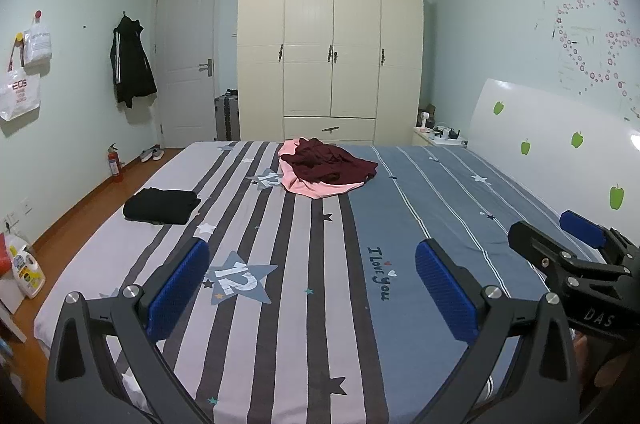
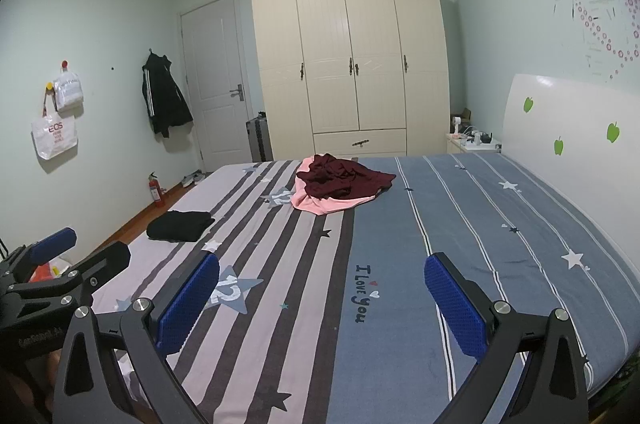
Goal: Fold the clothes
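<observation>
Status: partway, judging by what lies on the bed [image 1: 304,304]. One black garment [image 1: 162,211] sits as a compact folded rectangle near the bed's left edge, so I'd call that one done. Two pieces are left: a dark red garment [image 1: 330,163] crumpled in a heap on top of a pink garment [image 1: 316,188], both at the far middle of the bed, in front of the wardrobe [image 1: 330,39]. Neither is spread out or folded.

Left gripper [image 1: 312,288]: jaws wide apart, nothing between them, hovering over the near end of the bed. Right gripper [image 2: 322,300]: same, jaws spread wide, holding nothing. Each gripper shows at the edge of the other's view, side by side, both well apart from the heap.

Orientation:
- Folded black garment: long axis runs roughly across the bed, left-right in both views, lying flat.
- Red garment: bunched, no clean axis; the heap spreads wider than deep, with one lobe trailing toward the headboard [image 1: 560,143] side.
- Pink garment: mostly covered; its exposed edge curves along the near and left sides of the heap. I can't tell where the collar or hem points.

Likely next: reach to the far middle, lift the red piece off the pink, lay it flat in the open striped area nearer the grippers.
</observation>
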`<move>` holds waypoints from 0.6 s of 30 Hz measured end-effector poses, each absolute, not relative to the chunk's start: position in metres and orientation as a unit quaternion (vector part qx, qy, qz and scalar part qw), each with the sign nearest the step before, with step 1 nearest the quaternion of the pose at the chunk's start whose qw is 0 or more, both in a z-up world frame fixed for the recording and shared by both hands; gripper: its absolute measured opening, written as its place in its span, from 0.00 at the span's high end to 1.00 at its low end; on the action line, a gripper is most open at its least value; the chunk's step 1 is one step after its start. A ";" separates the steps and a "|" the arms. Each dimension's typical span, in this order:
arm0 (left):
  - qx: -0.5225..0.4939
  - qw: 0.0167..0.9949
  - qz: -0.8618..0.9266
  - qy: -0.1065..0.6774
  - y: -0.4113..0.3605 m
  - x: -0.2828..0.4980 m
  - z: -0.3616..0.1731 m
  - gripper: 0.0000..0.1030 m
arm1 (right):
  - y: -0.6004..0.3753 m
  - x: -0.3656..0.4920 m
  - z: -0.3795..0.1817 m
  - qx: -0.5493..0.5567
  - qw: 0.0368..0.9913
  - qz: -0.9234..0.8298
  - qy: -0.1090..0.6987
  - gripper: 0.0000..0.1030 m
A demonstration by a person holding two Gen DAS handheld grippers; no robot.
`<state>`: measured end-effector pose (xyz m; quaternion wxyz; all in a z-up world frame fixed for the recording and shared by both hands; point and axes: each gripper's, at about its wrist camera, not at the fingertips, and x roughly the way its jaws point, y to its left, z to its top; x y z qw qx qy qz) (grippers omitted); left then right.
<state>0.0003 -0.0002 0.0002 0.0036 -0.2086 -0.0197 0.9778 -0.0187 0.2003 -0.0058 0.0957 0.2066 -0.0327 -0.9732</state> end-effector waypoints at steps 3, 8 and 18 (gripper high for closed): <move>-0.205 0.004 0.978 -0.021 0.000 0.001 0.000 0.01 | 0.201 -0.020 -0.005 0.207 0.096 -0.973 -0.032 0.01; -0.205 0.002 0.979 -0.019 -0.003 0.002 -0.001 0.01 | 0.201 -0.021 -0.005 0.207 0.096 -0.973 -0.030 0.01; -0.204 -0.002 0.979 -0.019 -0.001 0.002 -0.001 0.01 | 0.197 -0.017 -0.008 0.207 0.097 -0.973 -0.031 0.01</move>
